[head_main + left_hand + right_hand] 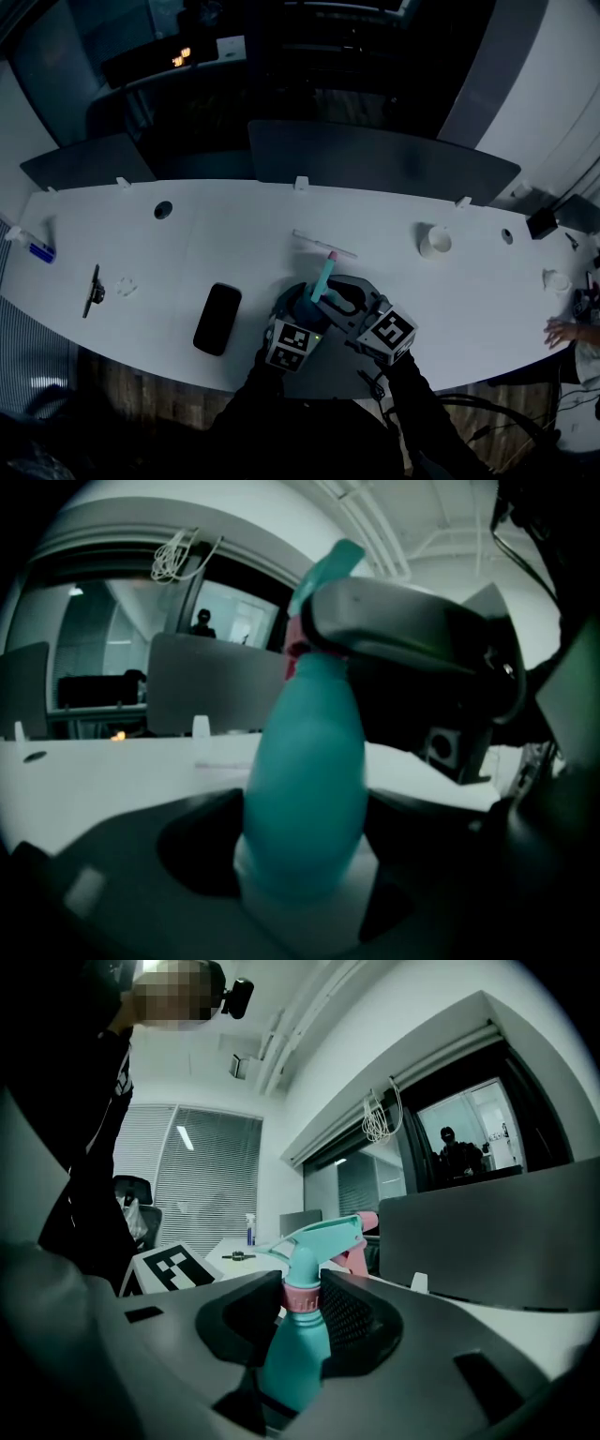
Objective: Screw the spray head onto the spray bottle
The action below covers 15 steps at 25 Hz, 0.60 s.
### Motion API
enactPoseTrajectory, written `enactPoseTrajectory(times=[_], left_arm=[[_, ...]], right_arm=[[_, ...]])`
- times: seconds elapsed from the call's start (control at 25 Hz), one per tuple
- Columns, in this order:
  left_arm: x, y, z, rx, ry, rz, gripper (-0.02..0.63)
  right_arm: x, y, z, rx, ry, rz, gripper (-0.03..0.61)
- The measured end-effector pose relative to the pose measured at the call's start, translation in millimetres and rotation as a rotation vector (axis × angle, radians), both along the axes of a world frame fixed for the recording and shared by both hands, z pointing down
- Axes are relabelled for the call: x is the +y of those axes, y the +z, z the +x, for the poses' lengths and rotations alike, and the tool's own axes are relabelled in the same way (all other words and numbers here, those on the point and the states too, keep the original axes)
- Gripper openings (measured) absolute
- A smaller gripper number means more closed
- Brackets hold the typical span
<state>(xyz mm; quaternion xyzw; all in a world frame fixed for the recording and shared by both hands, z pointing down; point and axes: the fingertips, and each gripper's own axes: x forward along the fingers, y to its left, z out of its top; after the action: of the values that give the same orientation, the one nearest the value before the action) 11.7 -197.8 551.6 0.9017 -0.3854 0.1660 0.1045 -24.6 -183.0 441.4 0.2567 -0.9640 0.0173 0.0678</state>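
Note:
A teal spray bottle (305, 799) stands upright near the front edge of the white table (169, 272). My left gripper (305, 874) is shut on the bottle's wide lower body. The teal spray head (314, 1241) with its pink nozzle sits on top of the bottle, and its pink collar (302, 1299) lies at the neck. My right gripper (302, 1302) is shut on that collar, one jaw on each side. In the head view both grippers, the left (305, 307) and the right (335, 302), meet at the bottle, and only the spray head (323, 277) rises above them.
A black phone (217, 319) lies left of the grippers. A thin clear strip (323, 245) lies just behind the bottle, and a white cup (435, 241) stands at the back right. A small black tool (94, 291) lies at the far left. A person's hand (567, 330) rests at the right edge.

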Motion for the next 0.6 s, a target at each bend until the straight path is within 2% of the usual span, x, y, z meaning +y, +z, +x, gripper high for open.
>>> enactPoseTrajectory(times=[0.24,0.48,0.6], left_arm=[[1,0,0,-0.002,0.005,-0.001,0.393],[2,1,1,-0.006,0.016,-0.001,0.394],[1,0,1,-0.003,0.014,-0.002,0.393]], right_arm=[[-2,1,3,0.004,-0.005,0.018,0.133],[0,5,11,-0.090,0.128,0.049,0.133],[0,5,9,-0.067,0.157,0.077,0.133]])
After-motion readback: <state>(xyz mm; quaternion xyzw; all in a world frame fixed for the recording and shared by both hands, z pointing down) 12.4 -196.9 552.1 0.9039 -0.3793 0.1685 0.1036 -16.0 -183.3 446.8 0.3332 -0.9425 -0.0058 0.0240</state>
